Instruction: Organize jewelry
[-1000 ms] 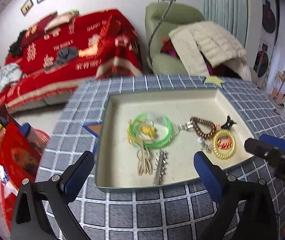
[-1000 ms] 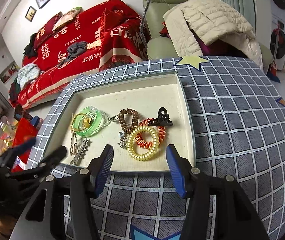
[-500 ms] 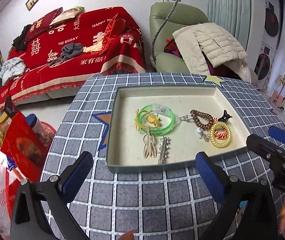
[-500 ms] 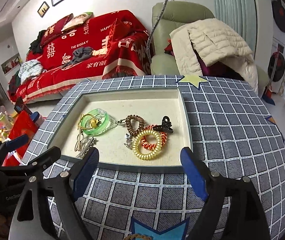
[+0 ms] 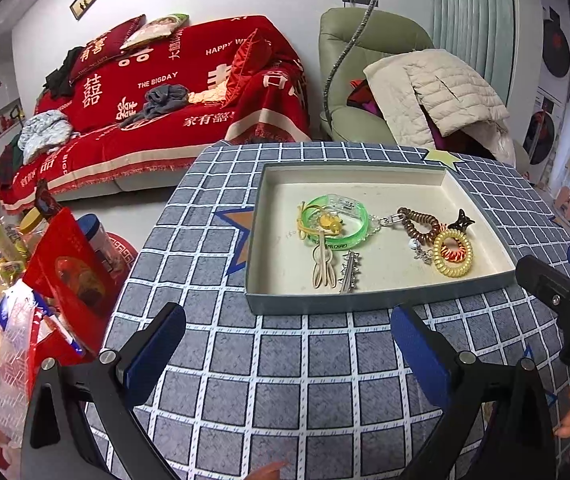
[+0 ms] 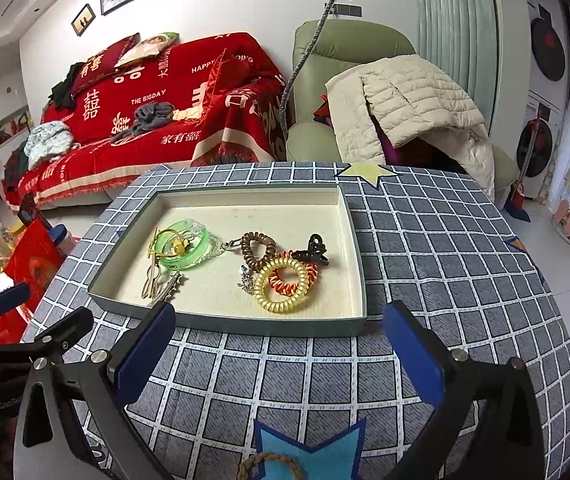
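A shallow grey tray (image 5: pixel 377 303) (image 6: pixel 245 326) with a cream floor sits on the checked table. In it lie a green bangle (image 5: pixel 335 222) (image 6: pixel 183 242), a brown coil tie (image 5: pixel 419 224) (image 6: pixel 259 250), a yellow coil tie (image 5: pixel 453 254) (image 6: pixel 283 290) over an orange one, a black claw clip (image 5: pixel 461 219) (image 6: pixel 315 250), a beige clip (image 5: pixel 322 272) and a silver clip (image 5: pixel 349 272). My left gripper (image 5: pixel 285 350) is open and empty in front of the tray. My right gripper (image 6: pixel 279 354) is open and empty too. A braided ring (image 6: pixel 271 466) lies on a blue star below it.
The checked tablecloth (image 5: pixel 285 380) covers the round table. Snack bags and bottles (image 5: pixel 25 280) crowd the floor at left. A red-covered sofa (image 5: pixel 165 100) and a green armchair with a cream jacket (image 5: pixel 425 88) stand behind. The right gripper shows at the left view's right edge (image 5: pixel 557 292).
Both grippers have drawn back from the tray toward the table's near side. The right gripper's jaws have opened wider. The jewelry has not moved.
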`<state>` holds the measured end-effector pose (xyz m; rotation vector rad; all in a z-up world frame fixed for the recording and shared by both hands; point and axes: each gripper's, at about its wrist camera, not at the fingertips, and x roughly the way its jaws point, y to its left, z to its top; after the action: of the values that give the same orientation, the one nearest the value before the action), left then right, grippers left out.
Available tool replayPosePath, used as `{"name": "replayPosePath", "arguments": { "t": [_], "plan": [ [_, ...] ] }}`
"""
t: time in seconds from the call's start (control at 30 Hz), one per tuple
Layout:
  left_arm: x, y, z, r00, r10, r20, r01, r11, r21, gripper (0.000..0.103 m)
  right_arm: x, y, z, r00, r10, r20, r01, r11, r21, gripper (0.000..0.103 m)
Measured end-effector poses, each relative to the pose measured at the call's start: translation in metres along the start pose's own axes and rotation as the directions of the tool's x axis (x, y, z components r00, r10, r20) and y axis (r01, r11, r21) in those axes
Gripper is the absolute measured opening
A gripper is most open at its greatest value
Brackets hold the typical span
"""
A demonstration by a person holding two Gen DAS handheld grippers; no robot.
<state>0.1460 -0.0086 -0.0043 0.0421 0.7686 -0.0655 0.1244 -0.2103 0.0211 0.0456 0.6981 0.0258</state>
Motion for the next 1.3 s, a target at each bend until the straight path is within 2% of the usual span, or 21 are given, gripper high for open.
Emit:
{"name": "replayPosePath", "arguments": {
  "t": [0.53,0.7,0.93,1.3],
  "plan": [
    [-0.017,0.001,-0.021,1.0,0.002,-0.007,-0.002,1.0,-0.007,0.103,-0.018,-0.001,-0.024,1.0,0.002,-0.009,-0.002,1.0,0.007,0.103],
    [-0.027,0.002,-0.026,0.999,0.026,0.025,-0.026,1.0,-0.014,0.103,-0.021,0.001,-0.03,1.0,0.004,-0.006,-0.004,1.0,0.015,0.103],
    [-0.042,0.002,-0.031,0.99,0.064,0.122,-0.061,0.998,-0.033,0.103,-0.033,0.006,-0.038,0.998,-0.017,0.058,0.016,1.0,0.016,0.103],
    [-0.046,-0.002,-0.036,0.988,0.06,0.141,-0.057,0.998,-0.026,0.103,-0.051,0.011,-0.044,0.99,-0.051,0.13,0.05,0.999,0.009,0.103]
  ]
}}
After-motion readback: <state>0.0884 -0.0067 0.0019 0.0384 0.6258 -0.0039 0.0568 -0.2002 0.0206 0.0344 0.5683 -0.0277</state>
